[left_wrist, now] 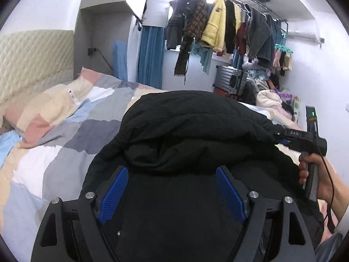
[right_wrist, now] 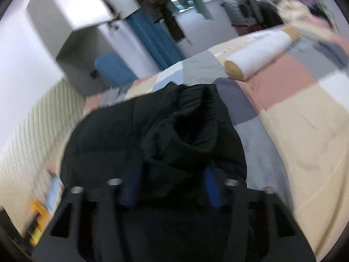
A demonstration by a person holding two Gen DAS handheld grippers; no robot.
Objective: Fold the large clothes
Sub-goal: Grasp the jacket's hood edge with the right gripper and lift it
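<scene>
Black padded jacket (left_wrist: 196, 131) lies bunched on the patchwork bed (left_wrist: 65, 131). Left gripper (left_wrist: 172, 187) spread wide over it, holding nothing. Right gripper (right_wrist: 172, 185) blurred; fabric sits between its fingers, grasp cannot be told.

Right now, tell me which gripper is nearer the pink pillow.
Left. The left gripper sits over the black jacket beside the pink pillow; the right gripper is at the jacket's far side.
</scene>
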